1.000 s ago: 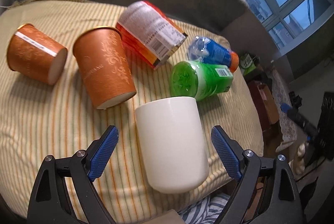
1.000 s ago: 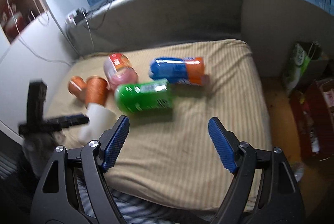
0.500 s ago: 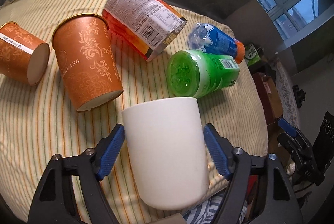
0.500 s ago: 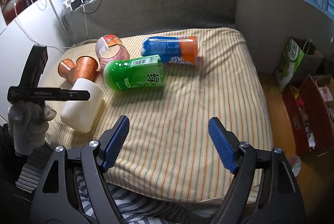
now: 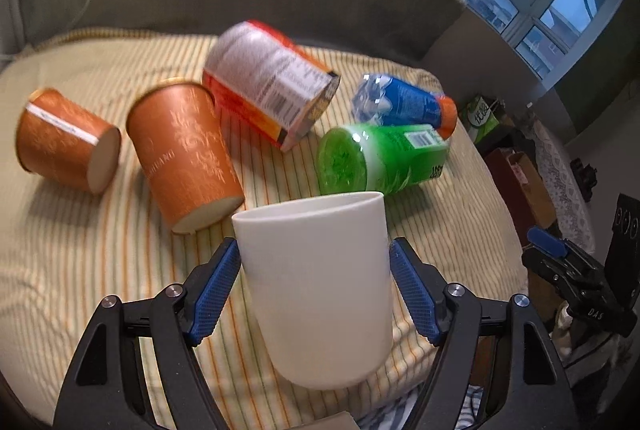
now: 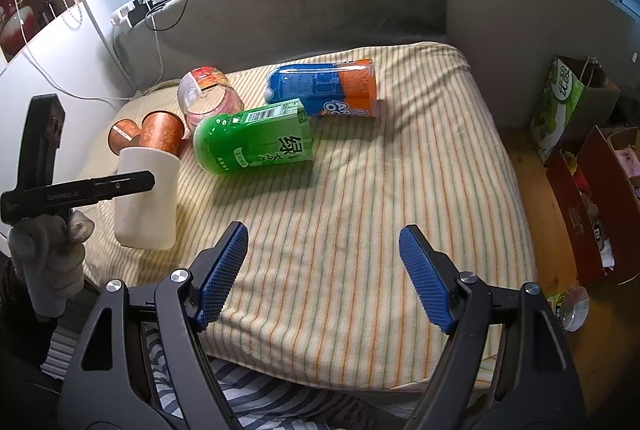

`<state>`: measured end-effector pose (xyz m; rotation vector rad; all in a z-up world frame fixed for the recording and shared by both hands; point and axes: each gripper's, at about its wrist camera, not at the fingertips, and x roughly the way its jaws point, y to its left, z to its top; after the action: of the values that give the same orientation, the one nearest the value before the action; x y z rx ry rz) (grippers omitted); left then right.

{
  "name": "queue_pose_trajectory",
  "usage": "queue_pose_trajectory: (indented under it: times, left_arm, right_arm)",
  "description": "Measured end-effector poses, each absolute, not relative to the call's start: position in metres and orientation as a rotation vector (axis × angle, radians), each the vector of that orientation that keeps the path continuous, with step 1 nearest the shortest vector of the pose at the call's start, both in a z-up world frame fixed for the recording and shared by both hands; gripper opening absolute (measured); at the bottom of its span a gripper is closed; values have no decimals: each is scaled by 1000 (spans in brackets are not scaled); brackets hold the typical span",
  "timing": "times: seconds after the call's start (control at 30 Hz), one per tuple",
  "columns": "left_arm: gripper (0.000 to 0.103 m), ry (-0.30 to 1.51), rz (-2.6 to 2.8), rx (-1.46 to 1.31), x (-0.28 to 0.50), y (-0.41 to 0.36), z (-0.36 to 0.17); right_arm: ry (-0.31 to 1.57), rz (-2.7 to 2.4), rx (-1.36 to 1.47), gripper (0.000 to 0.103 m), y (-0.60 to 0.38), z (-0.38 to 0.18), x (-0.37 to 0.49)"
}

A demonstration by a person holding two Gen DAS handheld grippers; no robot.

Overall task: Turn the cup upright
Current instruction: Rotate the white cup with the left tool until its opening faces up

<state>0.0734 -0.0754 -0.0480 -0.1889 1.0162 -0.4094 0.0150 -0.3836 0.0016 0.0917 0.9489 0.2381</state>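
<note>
- Cups first, at the far left of the striped blanket (image 5: 60, 250): two orange paper cups lie on their sides, the small one (image 5: 66, 139) apart from the larger (image 5: 186, 155), whose side reads something like "HUANG"; neither looks touched.
- Next, the white cup (image 5: 318, 284) sits between the blue pads of the left gripper (image 5: 316, 288), which presses on both of its sides. From the right-hand view it stands nearly upright, mouth up, base at or just above the blanket near the front edge.
- I'd judge the flip all but done: what is left is to settle it flat and let go.
- Beyond it lie a red-and-white snack tub (image 5: 272, 83) with small unreadable print, a green bottle (image 6: 256, 135) marked "绿茶", and a blue-and-orange bottle (image 6: 322, 87) with lettering too blurred to read.
- Far right, the right gripper (image 6: 322, 274) hovers with its jaws spread wide, holding nothing.
</note>
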Motion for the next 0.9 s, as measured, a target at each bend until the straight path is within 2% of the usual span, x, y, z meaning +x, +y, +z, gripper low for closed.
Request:
queue_pose_trajectory:
  times: [0.43, 0.9]
  left_arm:
    - [76, 794, -308, 21, 57, -98, -40]
    - [75, 755, -307, 69, 39, -107, -41]
  right_arm:
    - [962, 253, 105, 81, -373, -7, 14]
    - [949, 261, 91, 81, -366, -5, 12]
